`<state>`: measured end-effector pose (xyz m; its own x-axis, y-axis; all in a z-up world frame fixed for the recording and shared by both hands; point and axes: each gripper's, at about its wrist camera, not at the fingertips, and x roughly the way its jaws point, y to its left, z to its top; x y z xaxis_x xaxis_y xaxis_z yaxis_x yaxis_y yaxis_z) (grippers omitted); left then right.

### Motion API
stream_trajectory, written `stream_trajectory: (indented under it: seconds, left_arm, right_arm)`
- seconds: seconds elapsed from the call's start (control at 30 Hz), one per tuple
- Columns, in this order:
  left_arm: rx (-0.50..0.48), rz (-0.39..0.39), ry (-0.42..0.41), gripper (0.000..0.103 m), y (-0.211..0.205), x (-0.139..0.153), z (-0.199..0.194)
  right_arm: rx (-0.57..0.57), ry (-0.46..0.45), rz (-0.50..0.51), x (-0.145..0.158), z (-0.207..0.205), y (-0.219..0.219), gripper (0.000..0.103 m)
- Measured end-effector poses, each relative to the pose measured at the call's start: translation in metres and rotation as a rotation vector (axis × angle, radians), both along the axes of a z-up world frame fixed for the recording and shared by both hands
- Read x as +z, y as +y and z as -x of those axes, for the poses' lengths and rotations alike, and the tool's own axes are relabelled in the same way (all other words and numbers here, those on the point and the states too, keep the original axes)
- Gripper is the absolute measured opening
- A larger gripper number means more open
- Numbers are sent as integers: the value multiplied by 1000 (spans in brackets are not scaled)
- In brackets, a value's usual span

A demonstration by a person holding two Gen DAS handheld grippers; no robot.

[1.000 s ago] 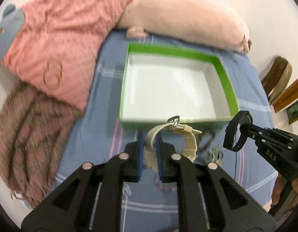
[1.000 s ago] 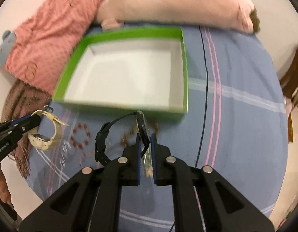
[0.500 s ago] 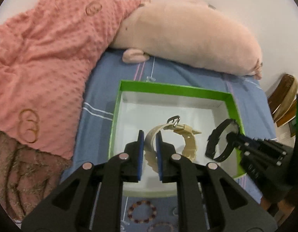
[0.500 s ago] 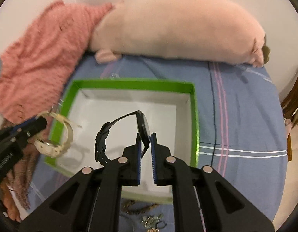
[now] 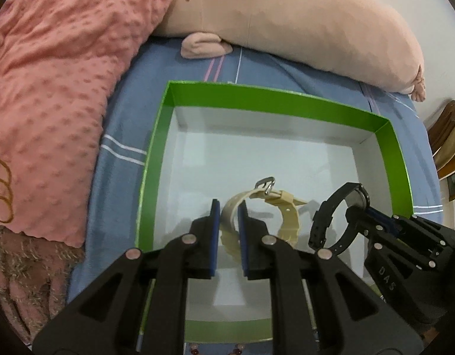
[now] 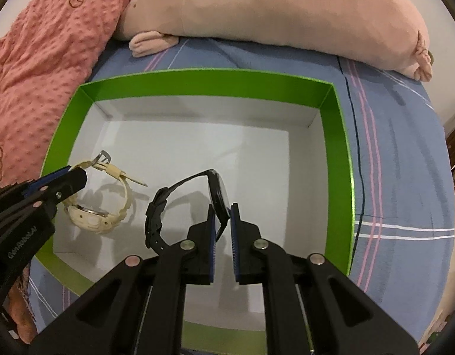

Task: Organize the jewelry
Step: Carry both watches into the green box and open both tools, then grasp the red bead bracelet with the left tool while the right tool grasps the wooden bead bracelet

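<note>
A green-rimmed box (image 5: 393,159) with a white floor lies on the blue bedsheet; it also shows in the right wrist view (image 6: 342,153). My left gripper (image 5: 229,207) is shut on the strap of a cream watch (image 5: 288,222) and holds it low inside the box, at its near left. From the right wrist view the cream watch (image 6: 100,219) seems to touch the floor. My right gripper (image 6: 221,210) is shut on a black watch (image 6: 168,195) and holds it over the box's middle. The black watch (image 5: 333,216) and right gripper also show in the left wrist view.
A long pink plush pillow (image 6: 286,9) lies along the far side of the box. A coral dotted blanket (image 5: 50,88) lies to the left. Beaded bracelets (image 5: 215,350) peek out by the box's near edge. A thin black cable (image 6: 357,148) runs along the sheet to the right of the box.
Both grippers have moved forward and down into the box with their watches. The box now fills both views. The jaws look slightly wider than before but still hold the straps.
</note>
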<state>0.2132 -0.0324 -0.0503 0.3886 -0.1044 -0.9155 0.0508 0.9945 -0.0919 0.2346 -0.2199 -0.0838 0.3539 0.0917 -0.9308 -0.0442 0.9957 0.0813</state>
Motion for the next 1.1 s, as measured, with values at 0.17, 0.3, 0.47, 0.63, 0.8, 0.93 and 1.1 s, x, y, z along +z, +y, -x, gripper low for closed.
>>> stream_trajectory:
  seconds: [0.17,0.3,0.47,0.63,0.8,0.93,1.1]
  left_arm:
    - [-4,3,19,16,-1,-5,-1]
    - [6,7,7,19,1,0,0]
    - [8,21,-17,21,5,18,8]
    - [-14,23,-83,35,17,55,44]
    - [-90,-71,-61,39,29,56,101]
    - [-138,-164,6,39,34,27,139]
    - [-89,-105,111,40,46,-4,157]
  right_arm:
    - [-3,17,7,-6,0,-2,10]
    - [-16,2,8,-2,2,-5,32]
    - [-15,-43,6,21,10,-8,36]
    - [-4,-98,-41,61,38,-22,36]
    - [112,-86,-11,76,83,-25,36]
    - [137,-4,-19,56,129,-30,36]
    - [59,130,-6,7,161,-42,35]
